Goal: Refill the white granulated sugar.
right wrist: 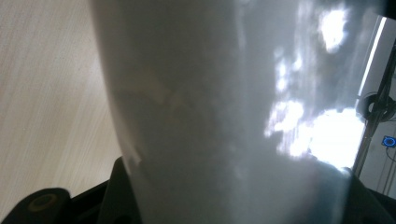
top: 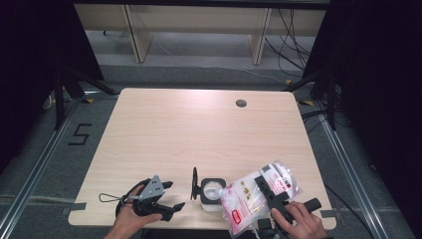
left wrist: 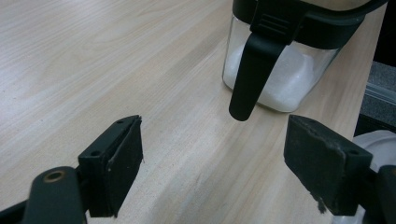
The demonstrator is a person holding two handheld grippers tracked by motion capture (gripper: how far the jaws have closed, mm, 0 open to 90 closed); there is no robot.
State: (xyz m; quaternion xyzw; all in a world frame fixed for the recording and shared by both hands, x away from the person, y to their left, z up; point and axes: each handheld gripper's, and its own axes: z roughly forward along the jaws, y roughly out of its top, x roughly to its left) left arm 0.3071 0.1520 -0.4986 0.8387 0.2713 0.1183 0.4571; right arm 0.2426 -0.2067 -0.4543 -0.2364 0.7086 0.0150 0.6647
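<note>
The counter (top: 199, 124) is seen bare across its far and middle parts, so wide free room lies ahead of both hands; a round grommet hole (top: 241, 103) sits near the far edge. All the things are gathered close to the near edge.

The left tool (top: 166, 196) is held low at the near left, resting on or just over the counter, its jaws spread wide with nothing between them and pointed toward the jar (top: 211, 193). The right tool (top: 271, 191) is held at the near right by a hand (top: 298, 221) gripping its handle, and its jaws are clamped on the bag (top: 256, 194).

The bag is clear plastic with red and white print, filled with white grains, and is tilted with its lower end at the jar's mouth. The jar is clear glass with a black rim, partly filled with white grains, and its black lid (top: 194, 183) stands hinged open to its left.
</note>
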